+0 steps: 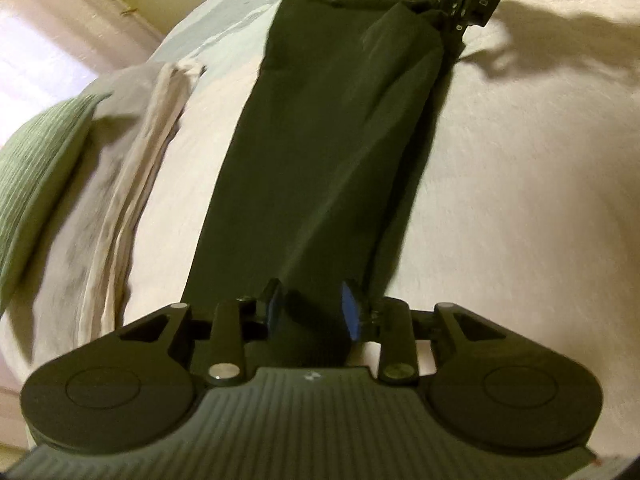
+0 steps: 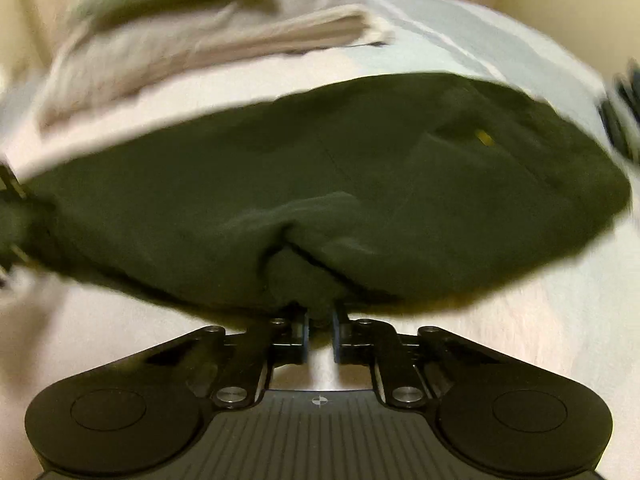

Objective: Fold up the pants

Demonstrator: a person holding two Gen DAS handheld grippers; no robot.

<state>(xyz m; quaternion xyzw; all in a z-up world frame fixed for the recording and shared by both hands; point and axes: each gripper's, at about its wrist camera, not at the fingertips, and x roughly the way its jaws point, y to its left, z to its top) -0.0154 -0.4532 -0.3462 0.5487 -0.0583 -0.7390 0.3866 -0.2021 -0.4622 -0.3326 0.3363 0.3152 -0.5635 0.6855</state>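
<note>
A: Left wrist view: can any writing be read?
B: "DAS" is printed on the right tongs [image 1: 460,20] at one o'clock. A small yellow label is seen on the pants [image 1: 320,140], unreadable.
A: Where are the pants found?
B: Spread along the bed [image 1: 520,200]. The hem lies between the parted left tongs [image 1: 314,306]; whether it is pressed cannot be told. A fold at twelve o'clock is clamped by the right tongs [image 2: 320,320].

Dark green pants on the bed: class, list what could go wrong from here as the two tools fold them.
1. The left tool has its jaws apart around the end of the pants, so it may slip out.
2. The right tool pinches only a small bunched edge, which may pull free or crease.
3. The beige folded cloth lies close beside and could get dragged.
</note>
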